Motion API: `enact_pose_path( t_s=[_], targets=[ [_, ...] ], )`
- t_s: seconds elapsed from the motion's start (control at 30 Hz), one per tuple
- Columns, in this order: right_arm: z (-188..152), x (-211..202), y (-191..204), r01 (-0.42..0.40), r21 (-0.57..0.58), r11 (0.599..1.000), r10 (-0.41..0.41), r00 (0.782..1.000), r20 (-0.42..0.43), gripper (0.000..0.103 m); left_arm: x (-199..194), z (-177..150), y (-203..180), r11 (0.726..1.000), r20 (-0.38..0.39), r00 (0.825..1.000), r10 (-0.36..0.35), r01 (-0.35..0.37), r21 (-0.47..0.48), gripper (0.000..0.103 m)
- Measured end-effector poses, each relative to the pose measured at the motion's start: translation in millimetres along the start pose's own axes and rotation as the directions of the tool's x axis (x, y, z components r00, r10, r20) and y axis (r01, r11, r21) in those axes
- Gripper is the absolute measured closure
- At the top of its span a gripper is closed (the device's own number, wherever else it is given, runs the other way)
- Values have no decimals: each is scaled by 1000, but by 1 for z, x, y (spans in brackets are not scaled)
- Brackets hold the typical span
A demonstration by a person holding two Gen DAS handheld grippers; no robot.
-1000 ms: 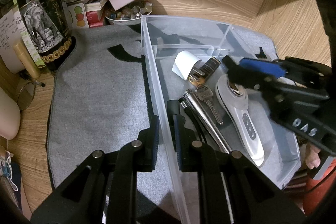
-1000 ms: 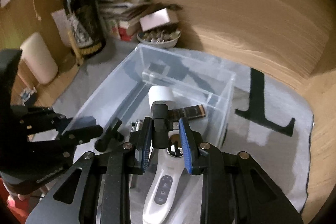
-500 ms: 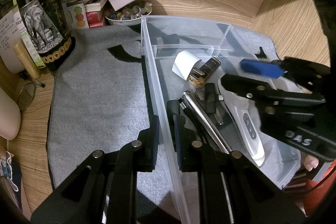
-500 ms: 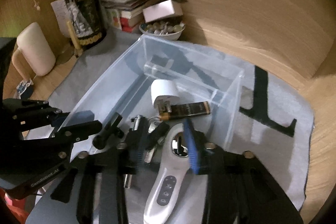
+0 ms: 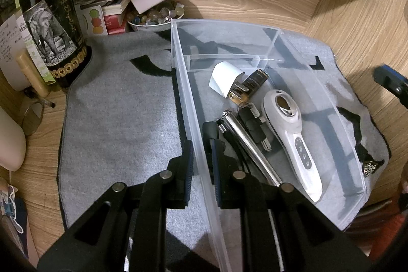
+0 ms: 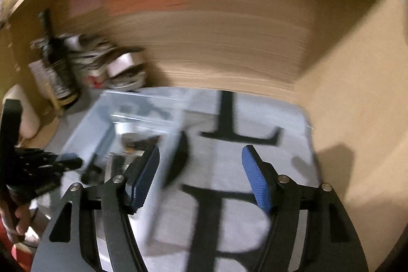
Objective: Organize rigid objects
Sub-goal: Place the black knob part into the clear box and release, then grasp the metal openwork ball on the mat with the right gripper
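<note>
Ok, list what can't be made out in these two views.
- Right wrist view: motion blur smears the bin; its contents are unreadable.
- Left wrist view: the left gripper, clamped on the bin wall, hides the silver tool's near end.
- Left wrist view: the frame edge cuts off the right gripper.
- Bottle label: print too small.

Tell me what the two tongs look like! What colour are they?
Both tongs are made of flat black bars with long cut-out slots, joined by round silver rivets. The left tongs have dark blue ridged pads on the inner faces of their fingers. The right tongs have brighter blue ridged pads, like little grippy strips. No cables, sleeves or clear lettering show on them in these views.
</note>
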State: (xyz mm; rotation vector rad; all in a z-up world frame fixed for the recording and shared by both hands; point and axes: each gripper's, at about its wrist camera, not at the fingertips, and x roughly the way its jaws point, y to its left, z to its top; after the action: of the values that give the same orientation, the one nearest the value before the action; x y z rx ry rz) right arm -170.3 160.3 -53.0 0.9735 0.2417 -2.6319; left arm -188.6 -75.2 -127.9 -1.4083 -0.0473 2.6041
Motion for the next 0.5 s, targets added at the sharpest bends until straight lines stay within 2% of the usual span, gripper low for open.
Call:
enact_pose_path(
  t_s=[0.13,0.27,0.5],
  targets=[
    [-21,-11,-34,86,71,994,-84,996,-27,33,0,0,0,1000,2,1000,-1,1,-3,90],
    [-53,-9,-56,140,122,983,-126,986,-113,33,0,1,0,1000,4,1000,0,0,-1,90],
    [-110,2,-65,133,211,968,-78,964,-253,34,0,1,0,1000,4,1000,-1,1,-1,90]
  ],
)
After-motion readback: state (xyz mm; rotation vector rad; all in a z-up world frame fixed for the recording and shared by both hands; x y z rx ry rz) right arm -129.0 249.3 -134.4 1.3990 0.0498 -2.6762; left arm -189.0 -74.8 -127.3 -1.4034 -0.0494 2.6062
